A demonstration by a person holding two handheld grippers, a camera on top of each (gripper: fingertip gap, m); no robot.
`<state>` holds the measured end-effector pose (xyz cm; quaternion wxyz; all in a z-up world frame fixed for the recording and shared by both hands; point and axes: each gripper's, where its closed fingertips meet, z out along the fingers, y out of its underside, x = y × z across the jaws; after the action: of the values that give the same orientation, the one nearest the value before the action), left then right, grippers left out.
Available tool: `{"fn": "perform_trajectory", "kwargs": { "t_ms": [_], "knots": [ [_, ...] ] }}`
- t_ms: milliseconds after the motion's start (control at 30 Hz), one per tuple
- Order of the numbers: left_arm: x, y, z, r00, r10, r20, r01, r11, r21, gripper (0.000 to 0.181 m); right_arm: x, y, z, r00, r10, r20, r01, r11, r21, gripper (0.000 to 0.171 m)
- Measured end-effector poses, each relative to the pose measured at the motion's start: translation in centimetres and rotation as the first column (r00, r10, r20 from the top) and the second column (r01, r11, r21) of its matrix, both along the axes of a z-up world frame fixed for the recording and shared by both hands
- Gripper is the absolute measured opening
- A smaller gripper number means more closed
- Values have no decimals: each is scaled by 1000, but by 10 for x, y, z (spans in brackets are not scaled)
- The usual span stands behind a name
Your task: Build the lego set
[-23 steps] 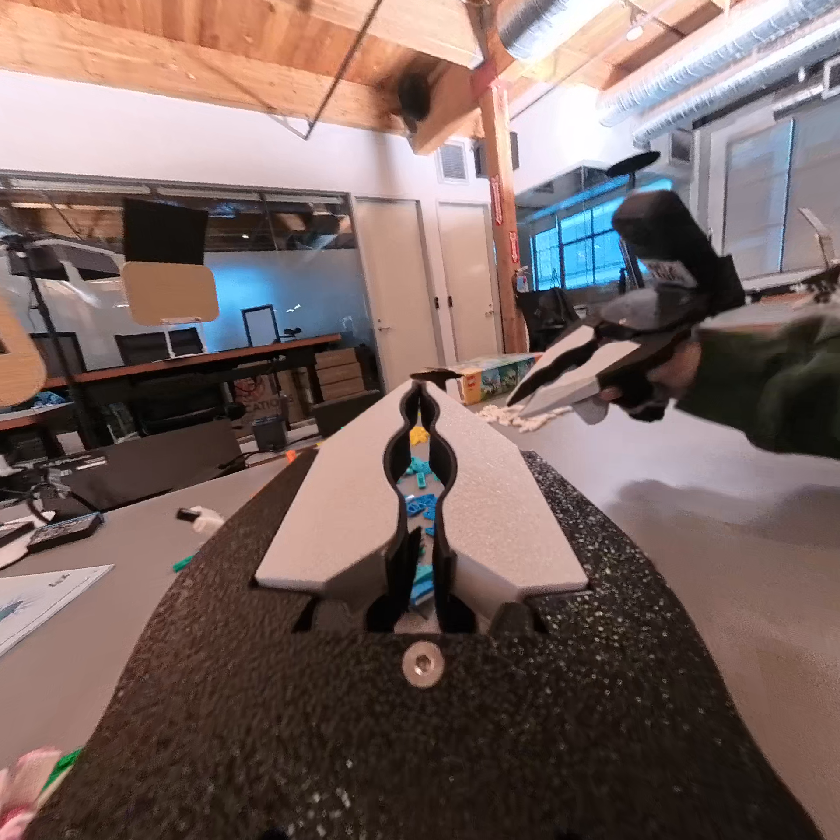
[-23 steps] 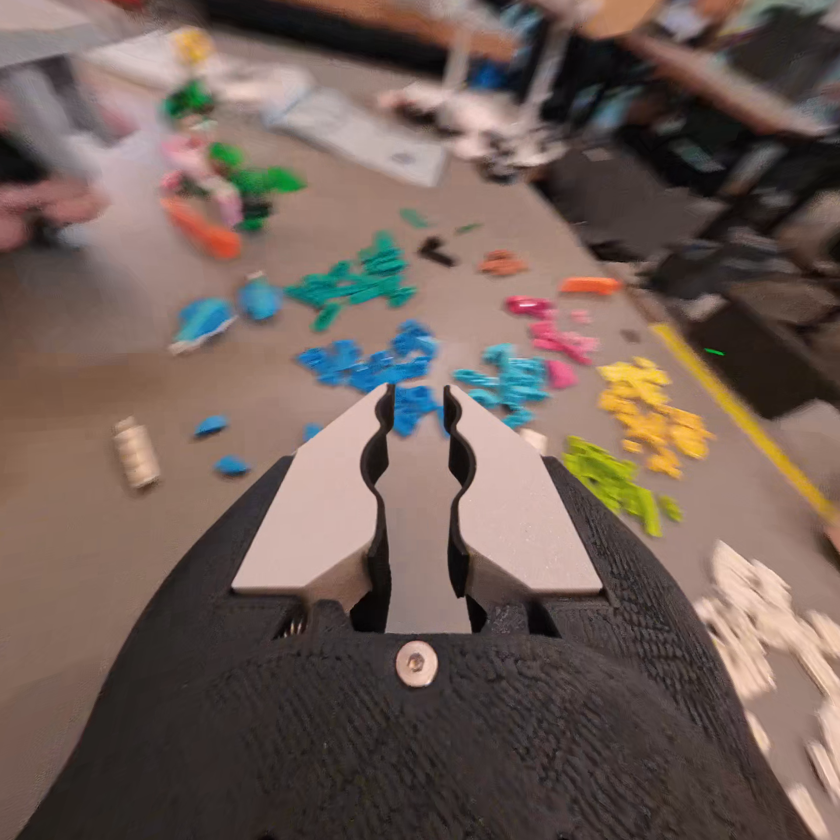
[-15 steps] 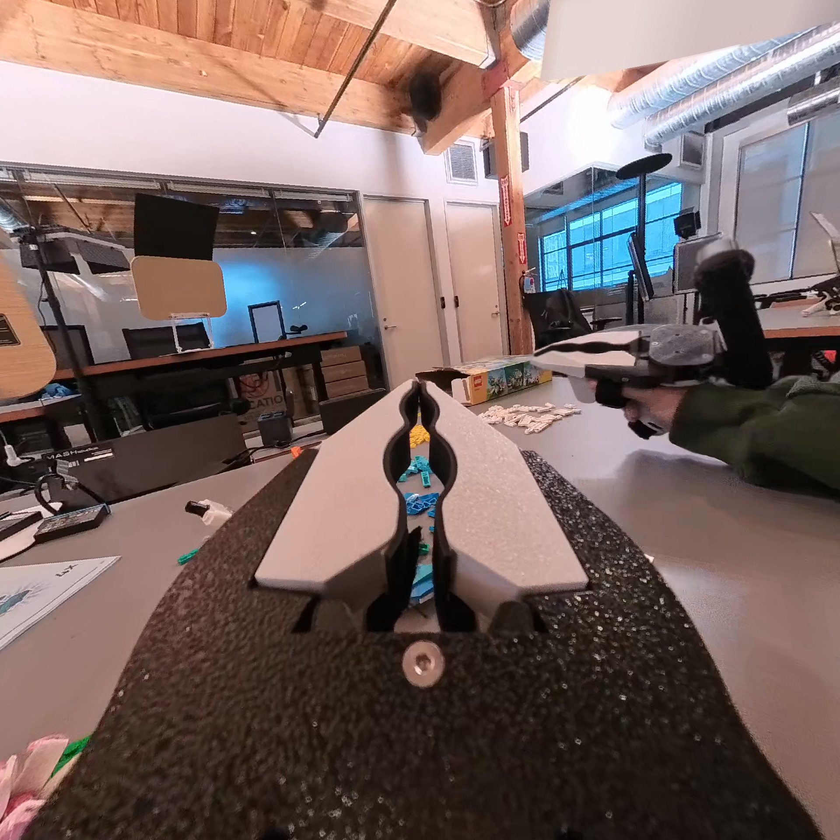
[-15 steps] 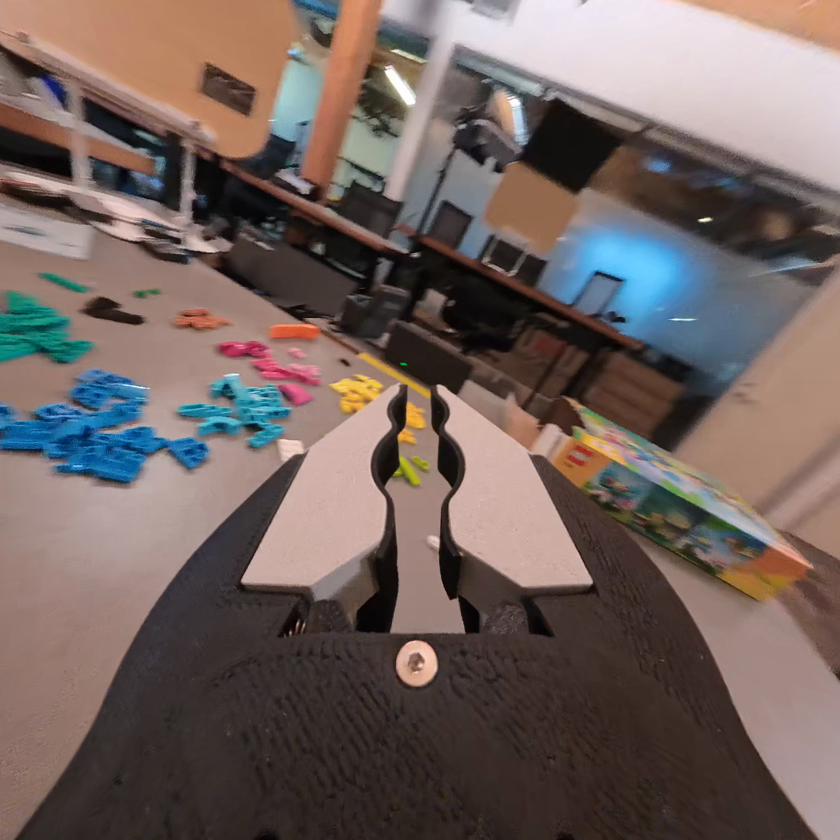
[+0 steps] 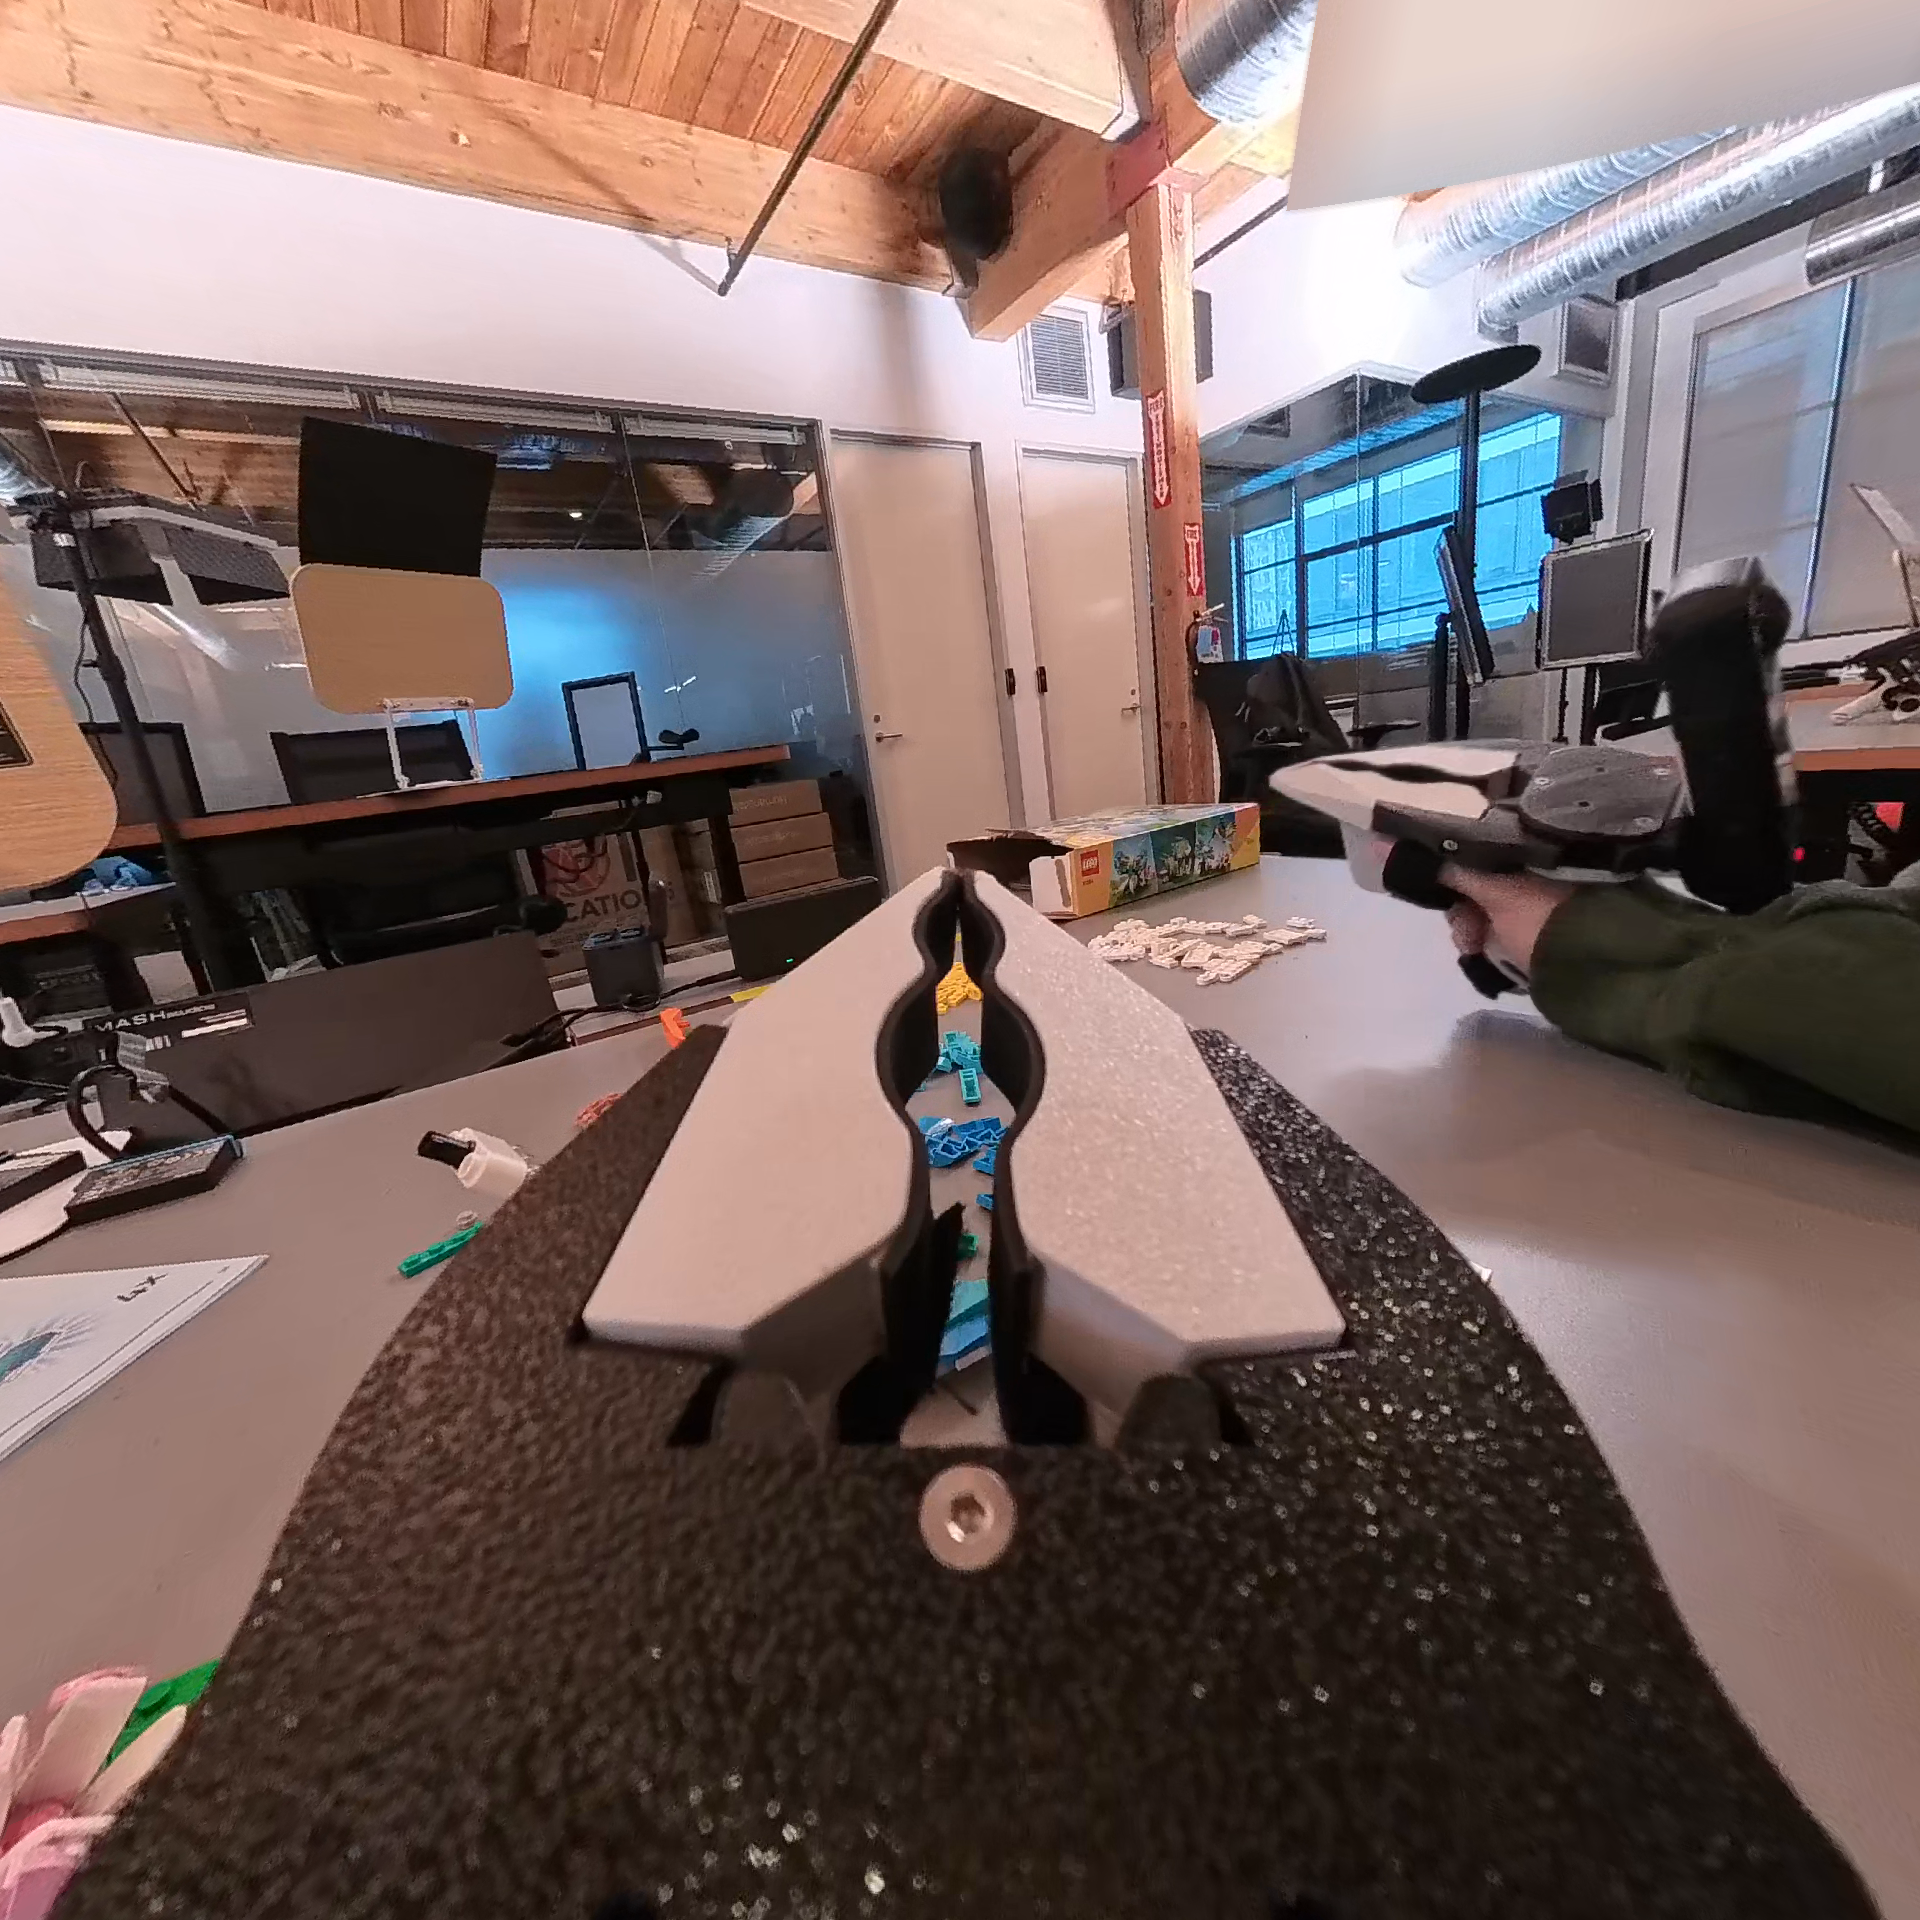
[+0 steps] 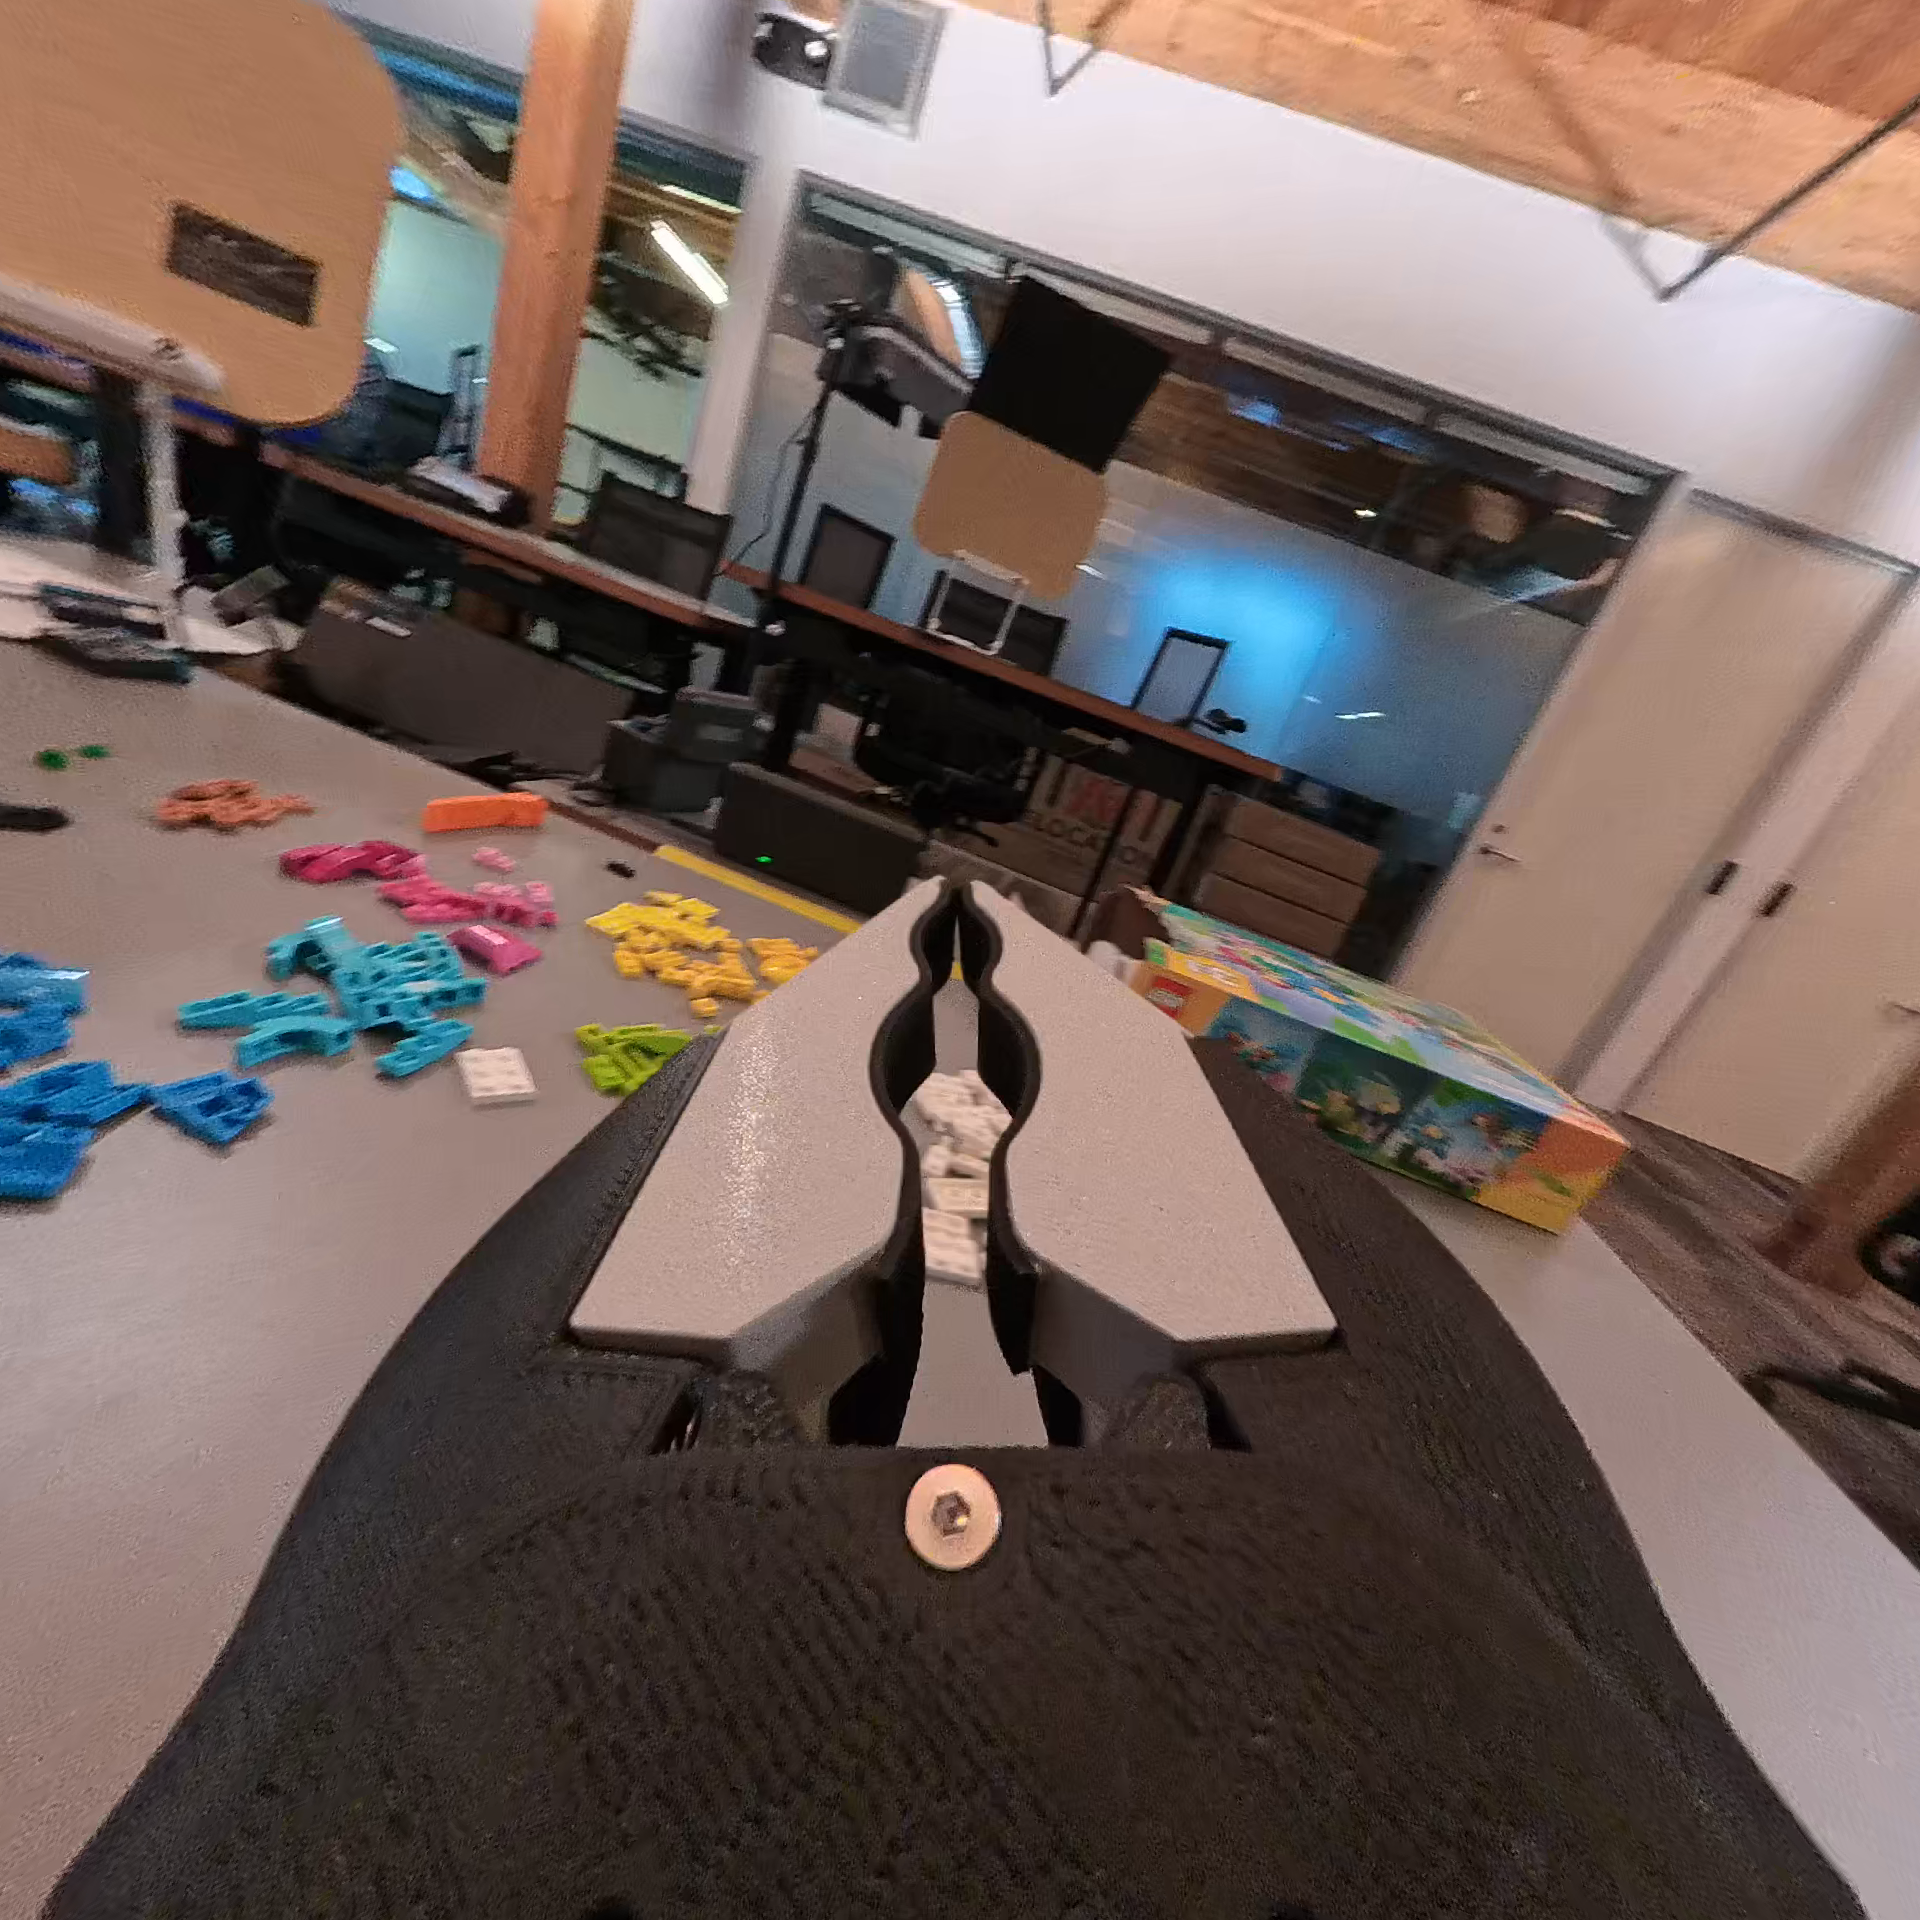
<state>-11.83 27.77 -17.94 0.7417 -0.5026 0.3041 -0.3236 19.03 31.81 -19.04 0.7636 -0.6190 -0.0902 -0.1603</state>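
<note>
Loose lego pieces lie sorted by colour on the grey table (image 6: pixel 260 1351): blue (image 6: pixel 42 1101), teal (image 6: pixel 353 997), pink (image 6: pixel 436 883), yellow (image 6: pixel 696 951), lime (image 6: pixel 623 1049) and white (image 5: pixel 1205 940) piles. My left gripper (image 5: pixel 958 883) is shut and empty, level just above the table, with teal and blue pieces showing through the gap behind its tips. My right gripper (image 6: pixel 956 899) is shut and empty, with the white pile under it. It also shows in the left wrist view (image 5: pixel 1288 774), held level above the table to the right of the white pile.
The open lego box (image 6: pixel 1371 1081) lies at the table's far end. An instruction booklet (image 5: pixel 94 1340), a green piece (image 5: pixel 436 1247) and a black device (image 5: pixel 156 1169) lie to the left. A pink and green part-built model (image 5: pixel 52 1787) is at the near left. A green sleeve (image 5: pixel 1714 1018) rests on the table at right.
My right gripper has tipped up from pointing down at the piles to level, swung toward the white pile and box, and closed from open to shut. The left gripper has barely moved.
</note>
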Motion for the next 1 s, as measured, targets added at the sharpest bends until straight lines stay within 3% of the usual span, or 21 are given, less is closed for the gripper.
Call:
{"fn": "perform_trajectory", "kwargs": {
  "t_ms": [33, 233, 1000],
  "knots": [
    [0, 0, 0, 1000, -1, -1, 1, 1000, 0, 0, 8, -2, 3, 999, -30, -16, 30, 999, 15, 0],
    [-2, 1, 0, 1000, 5, 8, -5, 1000, -6, 0, 31, -6, 2, 991, -80, -105, 83, 996, 27, 0],
    [0, 1, -1, 1000, 2, 3, -2, 1000, -10, 0, 15, 3, -7, 998, -26, -50, 25, 999, -28, 0]
  ]
}}
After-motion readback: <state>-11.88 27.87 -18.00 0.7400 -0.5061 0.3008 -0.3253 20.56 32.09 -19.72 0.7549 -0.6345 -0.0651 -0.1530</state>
